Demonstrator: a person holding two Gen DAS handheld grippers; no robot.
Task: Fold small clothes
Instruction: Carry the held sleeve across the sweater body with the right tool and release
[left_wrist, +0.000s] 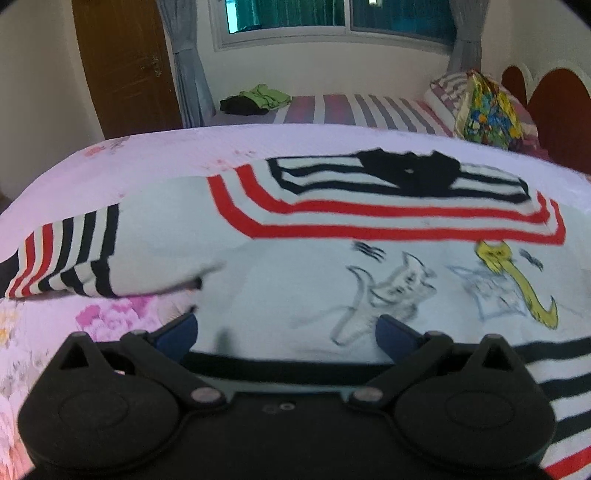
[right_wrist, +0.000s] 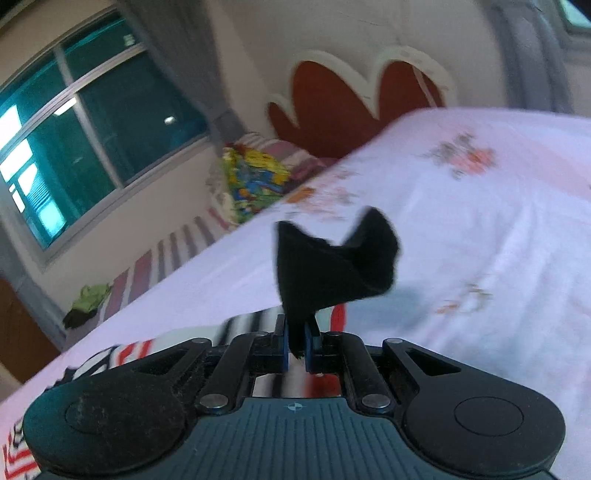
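Nearest, the left tool (left_wrist: 286, 332) hovers with jaws apart over the striped shirt (left_wrist: 295, 280) spread on the floral bed (left_wrist: 147, 155); the right tool (right_wrist: 296, 345) is clamped on its black cuff (right_wrist: 332, 266), lifted above the bed.

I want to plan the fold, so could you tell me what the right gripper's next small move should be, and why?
Probably carry the black cuff across over the shirt's white body and lay it there. The right gripper is shut on that cuff, and the left gripper is open over the shirt front, free to steady it.
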